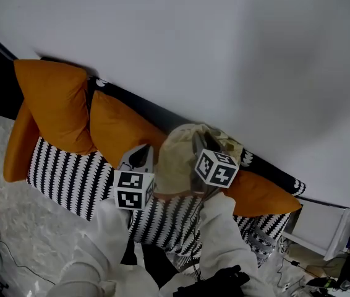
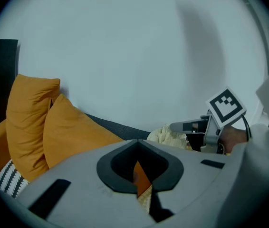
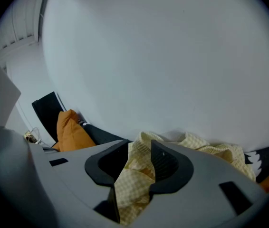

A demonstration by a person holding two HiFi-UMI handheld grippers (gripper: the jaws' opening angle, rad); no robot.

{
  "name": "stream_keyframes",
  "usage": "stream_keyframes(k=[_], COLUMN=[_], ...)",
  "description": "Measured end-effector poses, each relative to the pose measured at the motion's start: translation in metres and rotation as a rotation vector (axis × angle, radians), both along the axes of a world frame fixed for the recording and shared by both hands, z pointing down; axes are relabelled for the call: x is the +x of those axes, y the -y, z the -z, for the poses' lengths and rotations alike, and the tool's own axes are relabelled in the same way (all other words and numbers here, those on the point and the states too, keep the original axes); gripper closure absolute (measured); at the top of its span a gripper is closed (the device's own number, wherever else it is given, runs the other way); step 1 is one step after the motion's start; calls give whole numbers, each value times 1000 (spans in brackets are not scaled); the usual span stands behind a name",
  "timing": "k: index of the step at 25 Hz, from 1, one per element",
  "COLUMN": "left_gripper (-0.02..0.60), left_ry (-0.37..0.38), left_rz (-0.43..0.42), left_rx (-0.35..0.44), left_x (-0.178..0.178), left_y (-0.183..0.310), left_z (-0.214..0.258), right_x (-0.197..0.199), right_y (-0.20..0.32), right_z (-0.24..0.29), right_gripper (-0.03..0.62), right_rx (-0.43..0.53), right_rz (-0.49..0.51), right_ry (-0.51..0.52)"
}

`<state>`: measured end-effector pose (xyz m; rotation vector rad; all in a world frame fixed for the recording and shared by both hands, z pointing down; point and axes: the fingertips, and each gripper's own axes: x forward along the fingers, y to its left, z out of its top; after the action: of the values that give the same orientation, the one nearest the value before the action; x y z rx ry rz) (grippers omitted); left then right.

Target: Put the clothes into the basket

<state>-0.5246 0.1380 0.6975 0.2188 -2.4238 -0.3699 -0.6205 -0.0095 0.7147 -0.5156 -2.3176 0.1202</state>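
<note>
a: where's the cloth (image 1: 178,156)?
b: crumpled, pale yellow checked, heaped against the back of the striped sofa (image 1: 70,173). left claw (image 2: 138,193) pinched together on its edge; right claw (image 3: 132,184) apart, soft folds loose between.

Here's the sofa (image 1: 70,178), with a black-and-white striped seat and a dark backrest. The pale checked garment (image 1: 178,159) sits bunched up on it. Just left of the garment a near orange cushion (image 1: 122,132) leans on the backrest, with a far orange cushion (image 1: 54,104) beyond it. Just right of the garment lies a flat orange cushion (image 1: 258,197).
</note>
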Motion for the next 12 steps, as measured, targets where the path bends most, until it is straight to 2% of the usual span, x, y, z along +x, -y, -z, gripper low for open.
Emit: stream_keyframes(k=[5,12], left_gripper=[581,581], left_ry=[-28,-43], left_rz=[27,34], left_rx=[15,19], left_x=[8,12], left_y=[-6,-8], left_z=[-7,-14], right_x=[-5,-6], right_y=[1,0], right_z=[-8,-25], right_gripper=[464,464], right_rx=[20,97], right_rz=[-10,-11], right_ry=[-14,-28])
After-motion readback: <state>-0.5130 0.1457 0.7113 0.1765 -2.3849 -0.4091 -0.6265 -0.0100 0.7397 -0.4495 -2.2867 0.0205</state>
